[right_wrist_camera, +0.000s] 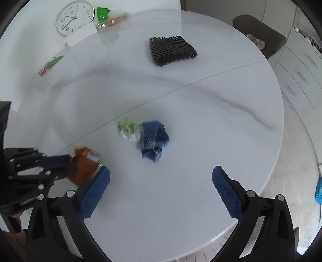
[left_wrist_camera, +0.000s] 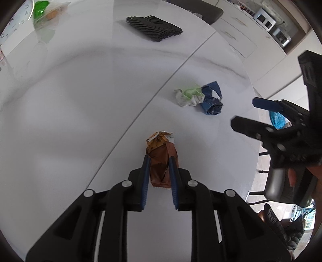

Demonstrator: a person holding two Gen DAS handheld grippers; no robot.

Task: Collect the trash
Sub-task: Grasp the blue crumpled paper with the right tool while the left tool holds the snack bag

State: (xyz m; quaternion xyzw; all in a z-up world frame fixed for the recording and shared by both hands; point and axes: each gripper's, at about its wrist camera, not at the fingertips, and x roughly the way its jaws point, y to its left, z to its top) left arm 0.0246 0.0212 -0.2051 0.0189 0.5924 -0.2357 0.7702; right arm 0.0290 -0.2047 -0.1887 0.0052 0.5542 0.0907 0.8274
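Note:
My left gripper (left_wrist_camera: 159, 161) is shut on a brown snack wrapper (left_wrist_camera: 161, 159) at the near part of the white marble table (left_wrist_camera: 80, 110); it also shows in the right wrist view (right_wrist_camera: 83, 166). A crumpled green-white wrapper (left_wrist_camera: 189, 97) and a crumpled blue wrapper (left_wrist_camera: 212, 100) lie touching each other further right. My right gripper (right_wrist_camera: 161, 175) is open and empty, above the table just short of the blue wrapper (right_wrist_camera: 154, 140) and green wrapper (right_wrist_camera: 129, 130). It also shows at the right of the left wrist view (left_wrist_camera: 244, 112).
A black ribbed mat (right_wrist_camera: 172, 50) lies at the far side. A wall clock (right_wrist_camera: 74, 17), a clear bag with green contents (right_wrist_camera: 109, 18) and a small green packet (right_wrist_camera: 51, 64) sit at the far left edge. A dark chair (right_wrist_camera: 259, 32) and white drawers (right_wrist_camera: 301, 76) stand beyond the table.

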